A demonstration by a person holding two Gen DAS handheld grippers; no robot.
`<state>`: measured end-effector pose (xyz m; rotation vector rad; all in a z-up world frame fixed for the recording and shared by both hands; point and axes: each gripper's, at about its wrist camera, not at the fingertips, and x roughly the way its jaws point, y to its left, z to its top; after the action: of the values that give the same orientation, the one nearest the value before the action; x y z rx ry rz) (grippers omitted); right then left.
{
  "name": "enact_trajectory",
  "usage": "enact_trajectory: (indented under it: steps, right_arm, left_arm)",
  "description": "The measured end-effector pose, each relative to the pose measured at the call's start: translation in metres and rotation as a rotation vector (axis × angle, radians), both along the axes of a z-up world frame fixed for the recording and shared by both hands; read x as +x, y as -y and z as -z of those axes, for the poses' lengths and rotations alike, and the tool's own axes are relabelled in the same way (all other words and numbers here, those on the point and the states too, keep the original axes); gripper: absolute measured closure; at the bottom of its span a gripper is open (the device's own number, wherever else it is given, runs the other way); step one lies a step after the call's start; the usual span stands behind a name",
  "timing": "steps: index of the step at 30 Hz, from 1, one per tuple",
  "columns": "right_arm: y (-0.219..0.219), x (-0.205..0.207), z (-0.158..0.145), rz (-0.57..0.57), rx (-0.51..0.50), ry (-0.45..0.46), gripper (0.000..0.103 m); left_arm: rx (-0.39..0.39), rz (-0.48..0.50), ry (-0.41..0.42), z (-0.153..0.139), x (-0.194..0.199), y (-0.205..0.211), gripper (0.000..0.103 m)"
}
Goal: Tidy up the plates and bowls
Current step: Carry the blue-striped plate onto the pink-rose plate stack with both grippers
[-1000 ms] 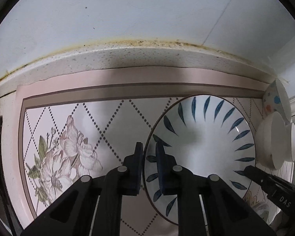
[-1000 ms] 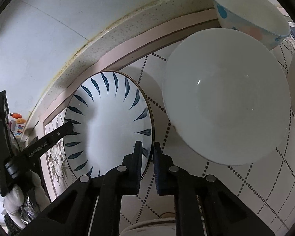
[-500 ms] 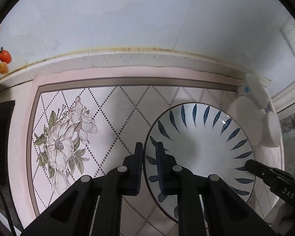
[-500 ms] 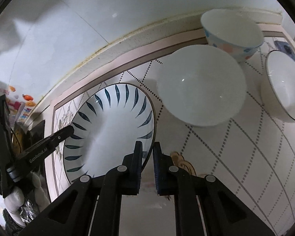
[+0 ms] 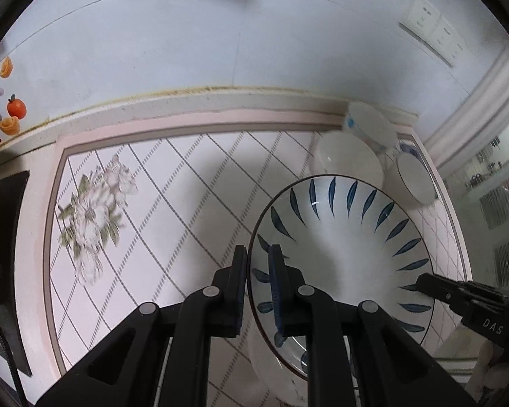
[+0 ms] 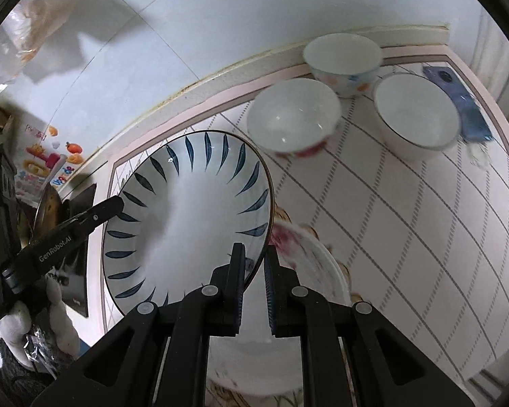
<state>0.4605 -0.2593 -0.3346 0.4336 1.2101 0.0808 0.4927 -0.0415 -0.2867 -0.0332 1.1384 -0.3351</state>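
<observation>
Two-handed carry of the leaf-pattern plate (image 5: 339, 257), seen from both wrist cameras. The left gripper (image 5: 257, 283) is clamped on the plate's left rim, one finger under and one over; the right gripper (image 6: 253, 278) pinches the opposite rim in the same way. The plate appears to be raised off the bench (image 6: 407, 237), above a flower-print plate (image 6: 308, 271) that lies below and just beside the right gripper, so the step in hand is judged to be stacking one on the other.

To do it well: keep both grips at equal height so the plate stays level; centre it over the lower plate before descending; lower slowly until the foot seats; release both sides together, since letting go of one rim first would tip glazed ware against glazed ware. The pinch is narrow and the rim smooth, so a slip is the main risk.

Containers: three bowls stand grouped at the far right of the bench, near the wall. The white bowl (image 6: 293, 115) is nearest the held plate, the dotted bowl (image 6: 342, 57) sits behind it against the wall ledge, and the dark-rimmed bowl (image 6: 415, 110) lies to the right. All three are upright and show bare white interiors; nothing is seen in them. The leaf-pattern plate also carries nothing
</observation>
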Motion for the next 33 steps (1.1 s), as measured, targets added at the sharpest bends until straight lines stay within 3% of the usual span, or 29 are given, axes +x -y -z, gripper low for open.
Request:
enact_trajectory:
  steps: [5, 14, 33]
  right_arm:
    - [0.009, -0.031, 0.003, -0.002, -0.002, -0.015, 0.091]
    - [0.013, -0.056, 0.040, -0.009, 0.011, -0.079, 0.091]
    - [0.020, -0.048, 0.074, -0.043, 0.023, -0.125, 0.091]
  left_arm:
    - [0.016, 0.022, -0.031, 0.013, -0.022, 0.004, 0.092]
    - [0.062, 0.045, -0.093, 0.045, -0.037, 0.010, 0.092]
    - [0.102, 0.000, -0.143, 0.072, -0.042, 0.019, 0.092]
